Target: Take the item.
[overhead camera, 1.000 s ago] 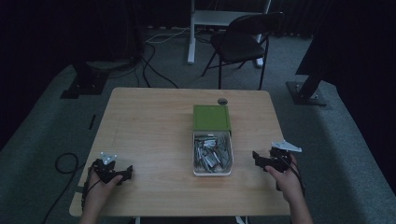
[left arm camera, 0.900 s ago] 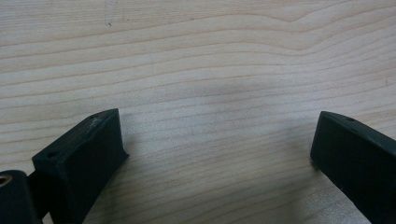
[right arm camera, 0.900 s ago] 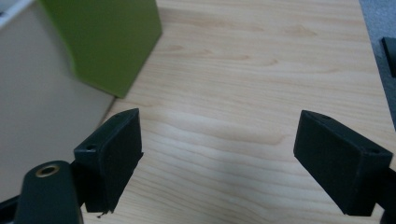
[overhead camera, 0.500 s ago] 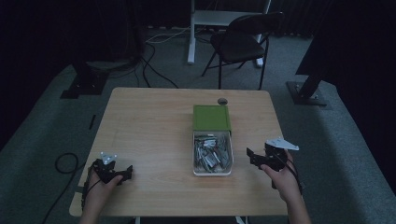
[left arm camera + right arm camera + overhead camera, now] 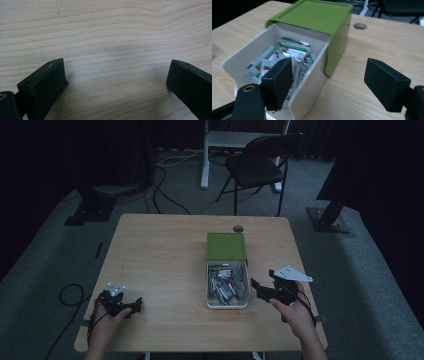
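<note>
One drawer box [image 5: 227, 270], many packets [image 5: 226, 285], two grippers

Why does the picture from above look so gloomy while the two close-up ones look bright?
High view: dim room, dark surroundings, table muted. Left gripper view: evenly lit wood grain, soft shadow between the jaws. Right gripper view: bright, white drawer and packets fairly sharp, near jaws slightly soft.

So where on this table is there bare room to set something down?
The broad stretch of table left of the tray, ahead of the left tongs, is bare. A narrower strip runs right of the green lid to the edge. It is crowded where the right tongs sit beside the tray.
</note>
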Action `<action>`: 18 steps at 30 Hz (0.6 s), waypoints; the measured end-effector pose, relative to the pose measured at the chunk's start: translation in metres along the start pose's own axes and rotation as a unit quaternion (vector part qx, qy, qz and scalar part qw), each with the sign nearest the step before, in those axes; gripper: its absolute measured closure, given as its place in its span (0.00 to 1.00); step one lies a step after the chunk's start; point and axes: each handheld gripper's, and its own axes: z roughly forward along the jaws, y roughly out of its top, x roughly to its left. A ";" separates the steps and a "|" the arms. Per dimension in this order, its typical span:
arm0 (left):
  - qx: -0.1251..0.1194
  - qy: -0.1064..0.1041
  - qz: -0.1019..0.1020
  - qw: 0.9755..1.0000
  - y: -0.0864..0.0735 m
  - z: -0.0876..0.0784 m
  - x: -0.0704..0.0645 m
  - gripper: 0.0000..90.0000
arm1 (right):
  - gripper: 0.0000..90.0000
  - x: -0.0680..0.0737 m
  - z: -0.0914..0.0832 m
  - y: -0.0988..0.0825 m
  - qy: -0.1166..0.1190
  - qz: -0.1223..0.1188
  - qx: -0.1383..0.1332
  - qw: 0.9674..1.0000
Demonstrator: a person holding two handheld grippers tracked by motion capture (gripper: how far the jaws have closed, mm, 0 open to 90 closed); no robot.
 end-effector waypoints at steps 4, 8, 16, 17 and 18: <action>0.000 0.000 0.000 1.000 0.000 0.000 0.000 0.03 | 0.29 0.009 0.000 0.005 0.004 -0.015 -0.008 1.000; 0.000 0.000 0.000 1.000 0.000 0.000 0.000 0.03 | 0.31 0.017 0.000 0.009 0.015 -0.027 -0.011 0.999; 0.001 0.000 -0.001 1.000 0.000 0.000 0.000 0.03 | 0.43 0.034 0.003 0.013 0.036 -0.055 -0.015 0.998; 0.000 0.000 -0.001 1.000 0.000 0.000 0.000 0.03 | 0.45 0.036 0.004 0.013 0.041 -0.057 -0.013 0.997; 0.000 0.000 0.000 1.000 0.000 0.000 0.000 0.03 | 0.47 0.038 0.004 0.013 0.043 -0.061 -0.011 0.997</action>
